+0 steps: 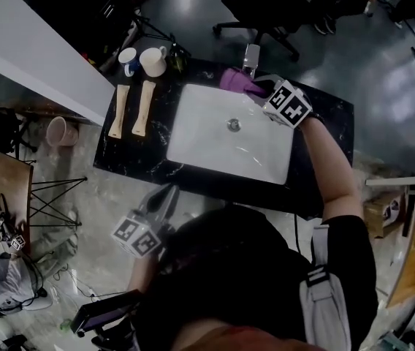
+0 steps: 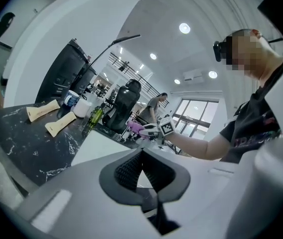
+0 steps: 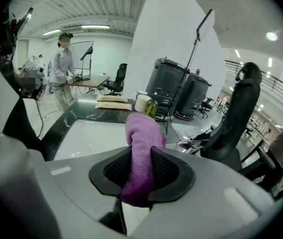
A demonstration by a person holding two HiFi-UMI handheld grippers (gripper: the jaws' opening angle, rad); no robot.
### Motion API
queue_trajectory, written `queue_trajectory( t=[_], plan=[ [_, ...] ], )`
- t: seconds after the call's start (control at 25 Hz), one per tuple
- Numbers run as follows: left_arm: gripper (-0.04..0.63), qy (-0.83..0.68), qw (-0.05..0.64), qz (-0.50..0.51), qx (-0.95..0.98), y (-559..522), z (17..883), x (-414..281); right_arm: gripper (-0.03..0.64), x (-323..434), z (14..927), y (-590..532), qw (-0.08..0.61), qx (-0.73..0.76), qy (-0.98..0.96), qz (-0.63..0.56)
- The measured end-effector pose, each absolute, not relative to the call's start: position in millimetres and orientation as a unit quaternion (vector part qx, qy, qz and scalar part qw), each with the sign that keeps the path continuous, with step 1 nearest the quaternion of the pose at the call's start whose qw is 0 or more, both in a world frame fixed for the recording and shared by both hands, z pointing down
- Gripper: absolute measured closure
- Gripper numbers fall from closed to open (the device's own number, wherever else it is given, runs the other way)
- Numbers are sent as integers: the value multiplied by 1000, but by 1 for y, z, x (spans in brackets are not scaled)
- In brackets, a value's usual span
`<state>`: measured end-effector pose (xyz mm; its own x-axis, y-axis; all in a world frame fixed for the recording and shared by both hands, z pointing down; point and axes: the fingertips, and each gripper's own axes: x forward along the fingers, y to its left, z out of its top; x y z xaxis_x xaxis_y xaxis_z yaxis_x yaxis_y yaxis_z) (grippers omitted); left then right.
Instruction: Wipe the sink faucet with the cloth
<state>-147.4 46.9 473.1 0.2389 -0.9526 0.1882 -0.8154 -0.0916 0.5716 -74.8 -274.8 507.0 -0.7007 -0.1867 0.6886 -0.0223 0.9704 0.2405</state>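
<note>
one hand-held gripper (image 1: 261, 89) holds cloth (image 1: 235, 80) beside sink's (image 1: 207, 99) far rim.

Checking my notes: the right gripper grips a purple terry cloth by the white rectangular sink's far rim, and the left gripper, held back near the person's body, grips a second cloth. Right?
No. The left gripper holds nothing: the left gripper view shows its jaws shut together, empty. The right gripper does grip the purple terry cloth by the white rectangular sink's far rim.
</note>
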Motion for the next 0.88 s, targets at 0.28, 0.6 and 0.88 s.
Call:
queue_trajectory(
  t=[0.28,0.6,0.88],
  plan=[
    [595,-636,302,-115,701,50,474,-158,509,-69,503,-362,348,192,-914,-82],
    [595,-651,314,-109,682,46,485,-162,512,-79,514,-377,335,187,-921,-64],
    [595,-636,311,-98,700,33,479,-148,514,-90,527,-346,357,135,-920,-83]
  ],
)
